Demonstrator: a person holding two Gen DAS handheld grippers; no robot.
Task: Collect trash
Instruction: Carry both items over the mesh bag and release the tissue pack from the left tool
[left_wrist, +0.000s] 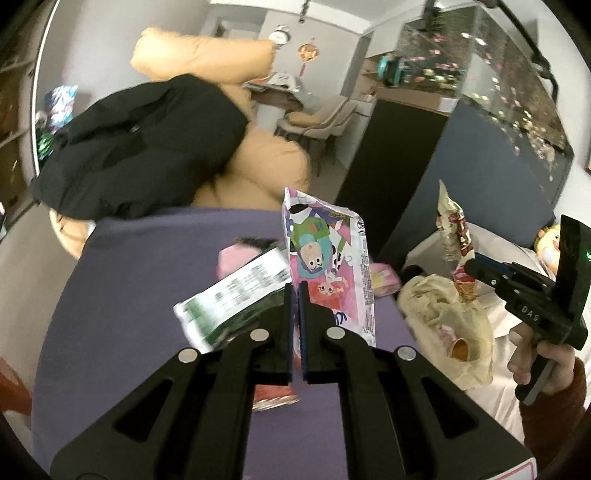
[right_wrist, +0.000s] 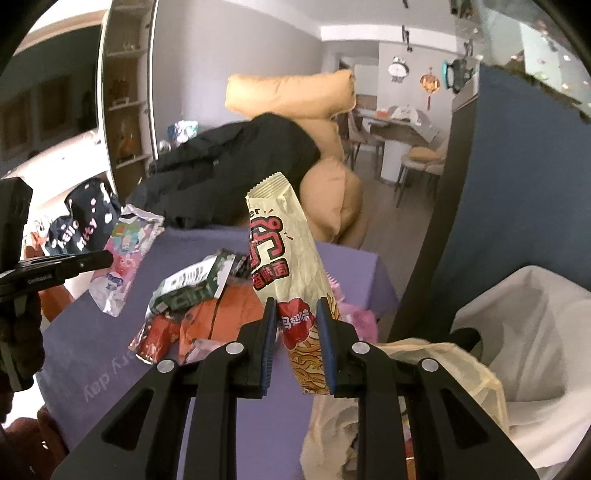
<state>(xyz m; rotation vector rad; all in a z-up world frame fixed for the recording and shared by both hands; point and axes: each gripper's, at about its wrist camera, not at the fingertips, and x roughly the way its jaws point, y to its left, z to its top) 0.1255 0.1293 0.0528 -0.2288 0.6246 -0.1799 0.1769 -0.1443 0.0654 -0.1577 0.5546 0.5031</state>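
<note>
My left gripper is shut on a pink cartoon wrapper and holds it upright above the purple surface. The same wrapper shows at the left of the right wrist view. My right gripper is shut on a cream noodle-snack wrapper, which stands up between its fingers. That wrapper also shows in the left wrist view, above a beige plastic bag. A green-and-white wrapper and red wrappers lie on the purple surface.
A black jacket lies over tan cushions behind the surface. A dark blue cabinet stands at the right. A white cloth and the beige bag lie at the lower right. A pink item sits near the surface's edge.
</note>
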